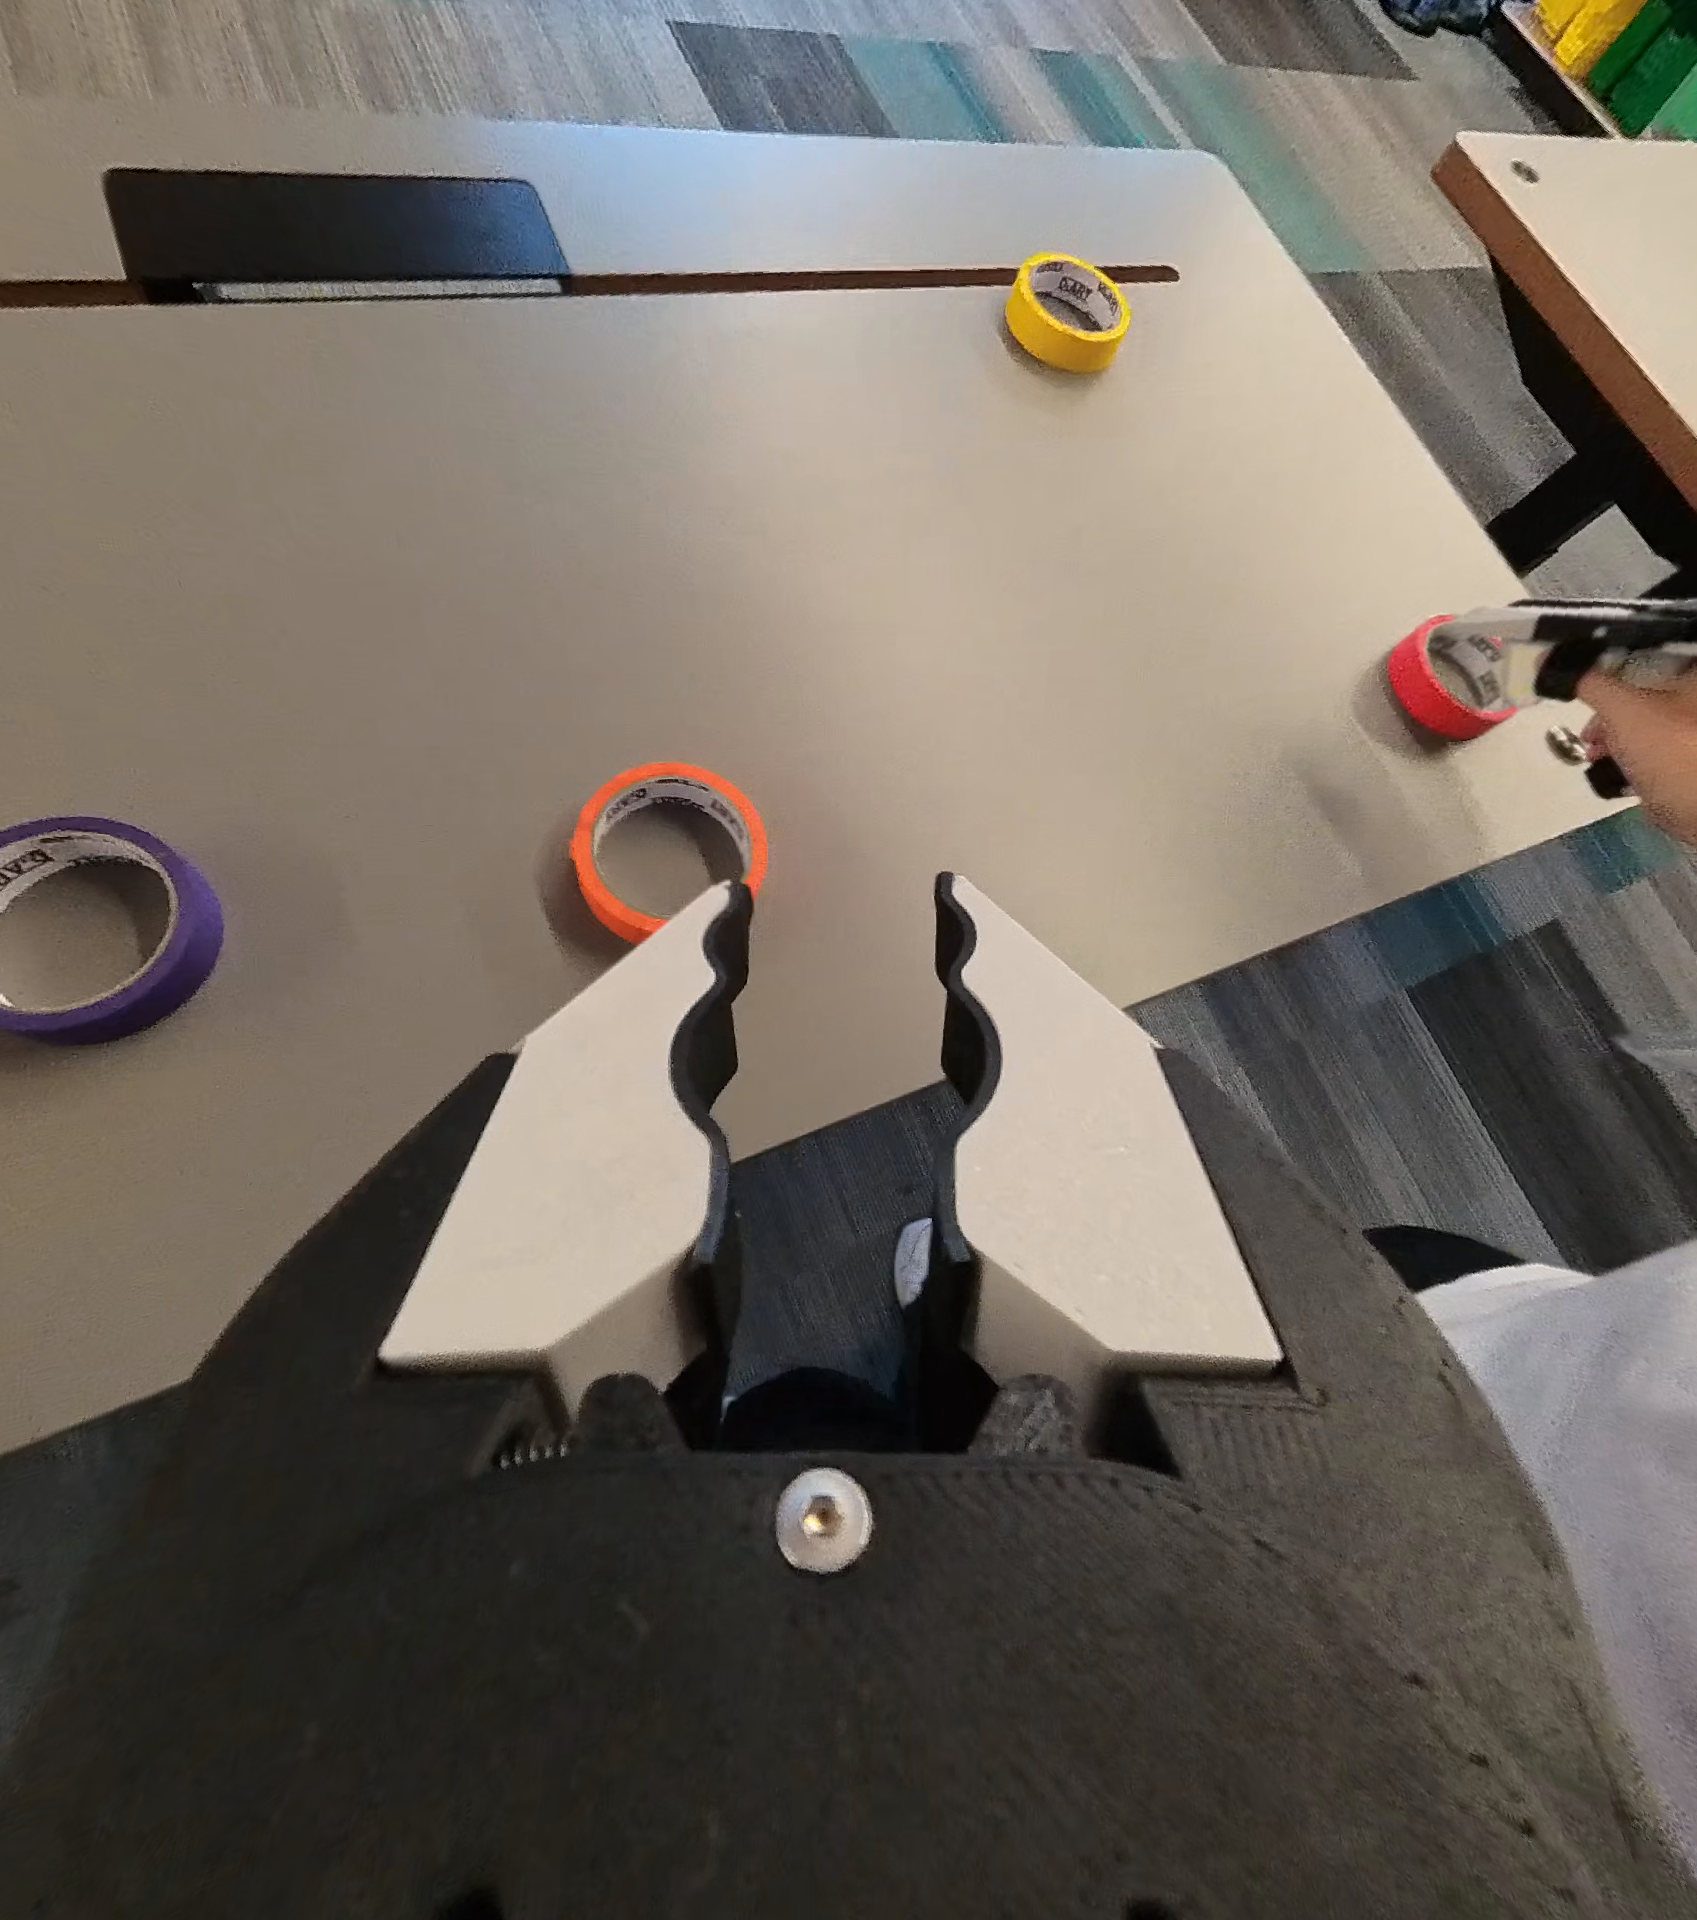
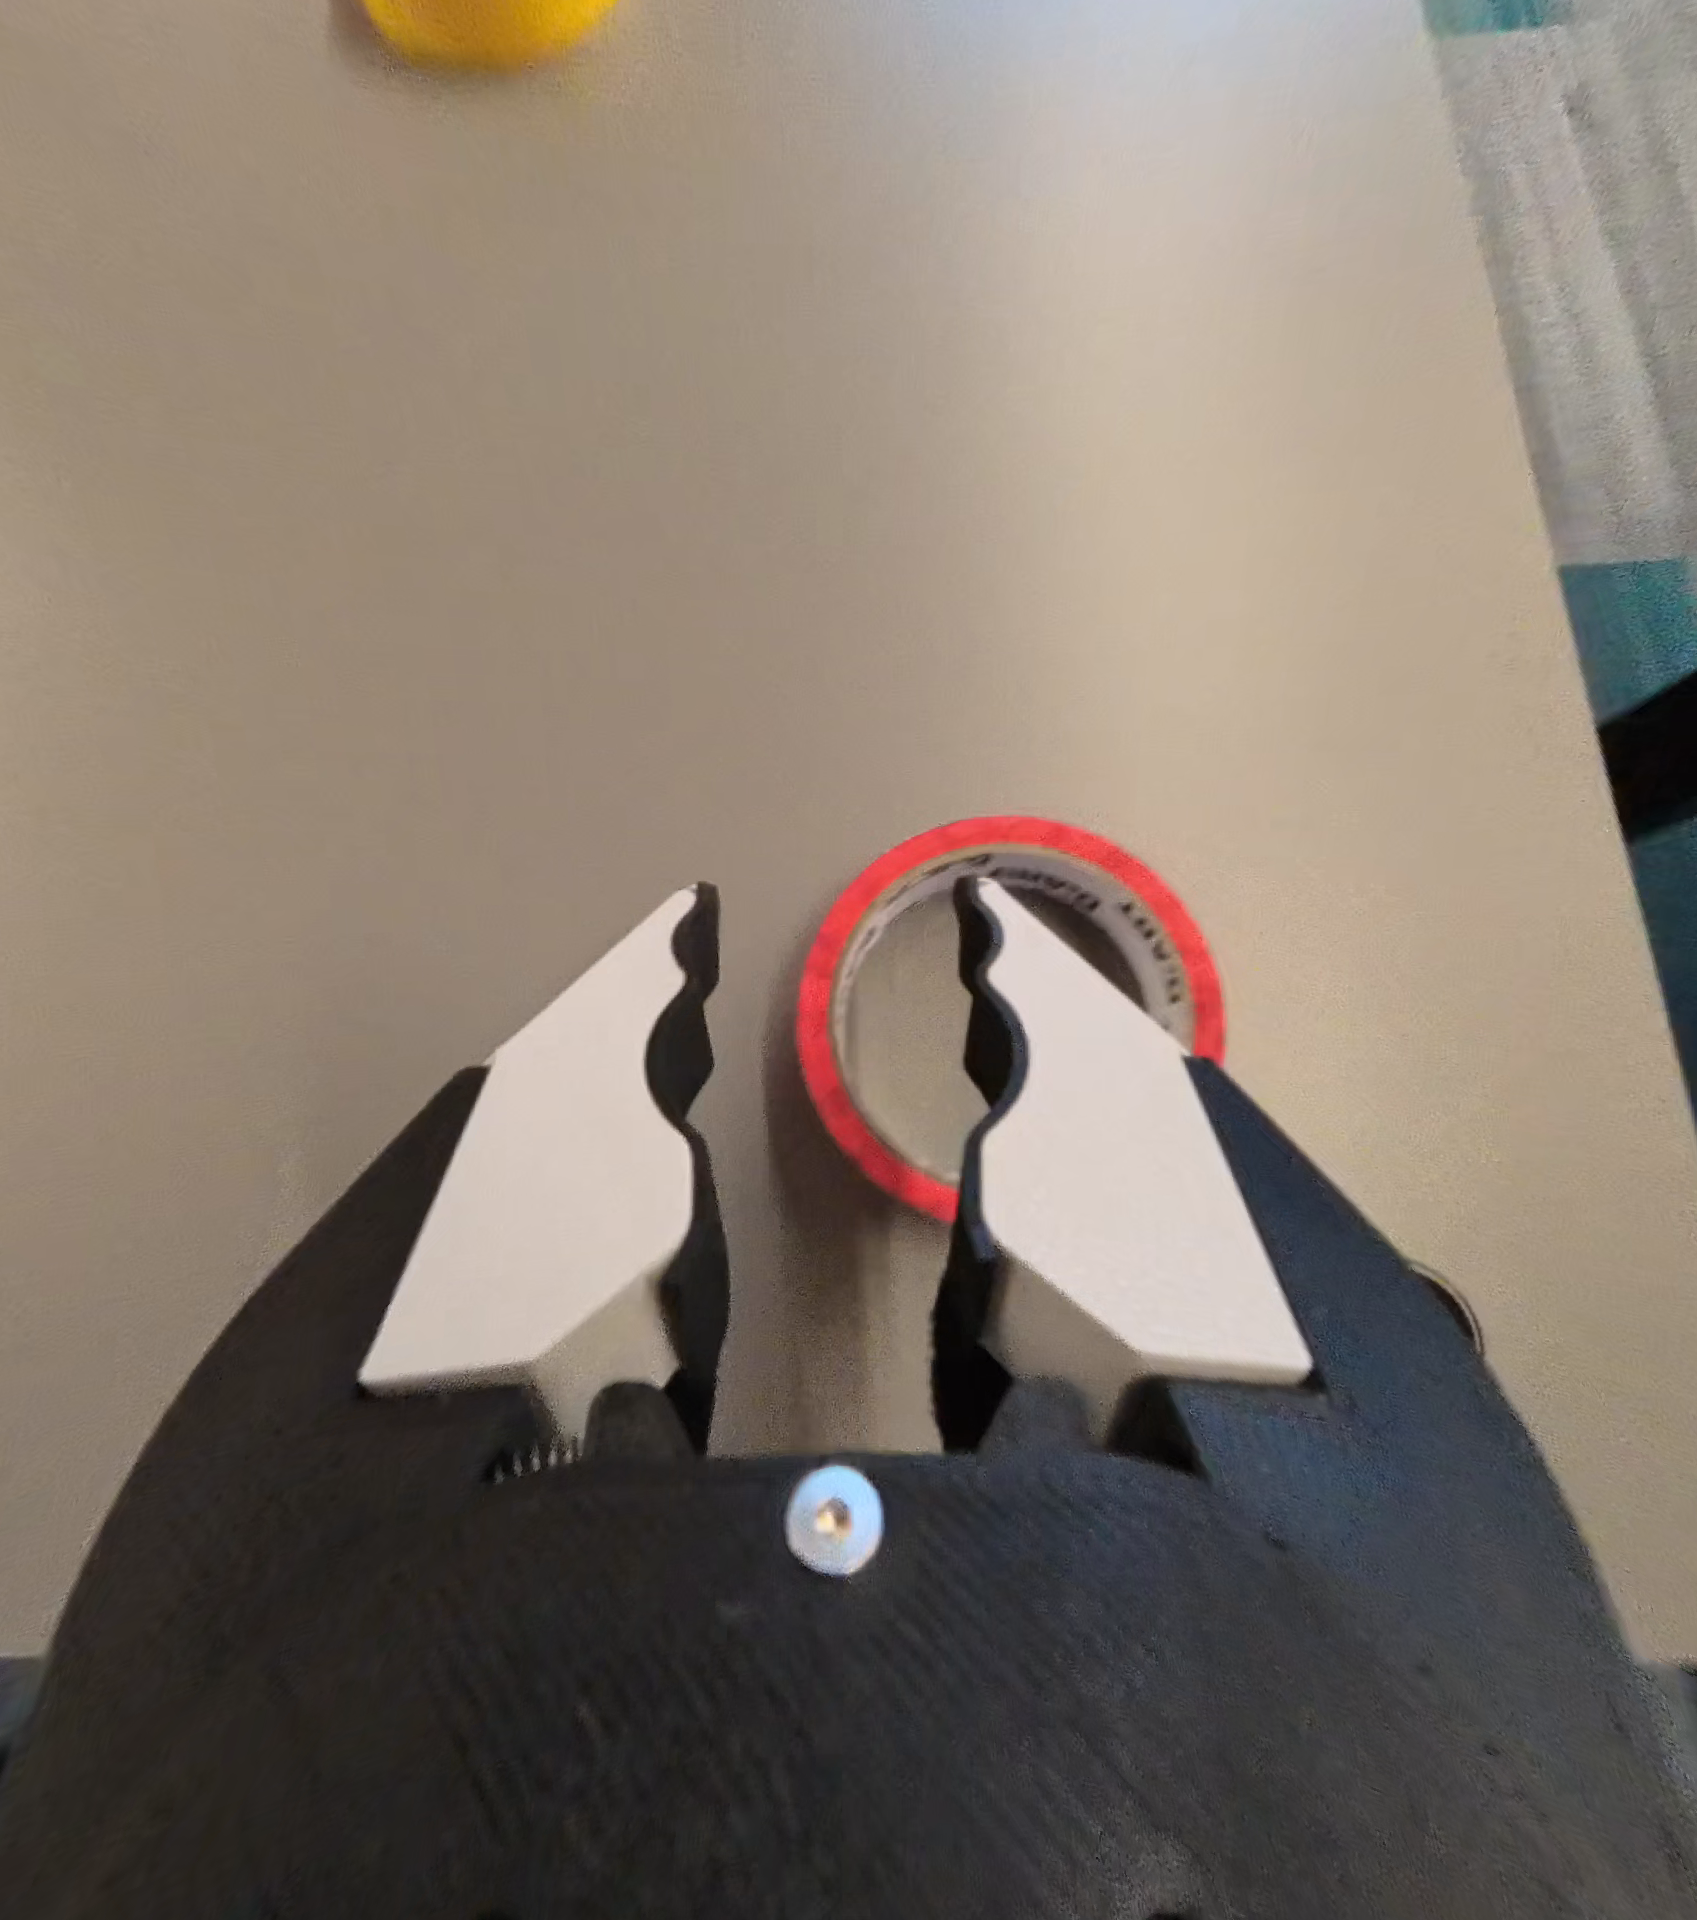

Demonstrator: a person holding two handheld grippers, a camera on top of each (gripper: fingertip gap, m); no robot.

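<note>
Four tape rolls lie flat on a grey table (image 1: 615,540). My left gripper (image 1: 842,899) is open and empty, above the table's near edge, its left fingertip just right of an orange roll (image 1: 669,864). A purple roll (image 1: 65,928) lies to the left and a yellow roll (image 1: 1068,312) far back. My right gripper (image 2: 836,899) is open over a red roll (image 2: 1008,1013); its right finger is over the roll's hole and its left finger outside the rim. The red roll (image 1: 1443,681) and the right gripper (image 1: 1509,649) also show at the right of the left wrist view.
A black panel (image 1: 335,231) sits in a slot along the table's back. A second table (image 1: 1654,312) stands at the right across a gap of carpet. Green and yellow blocks (image 1: 1675,62) are at the far right. The table's right edge (image 2: 1571,727) is near the red roll.
</note>
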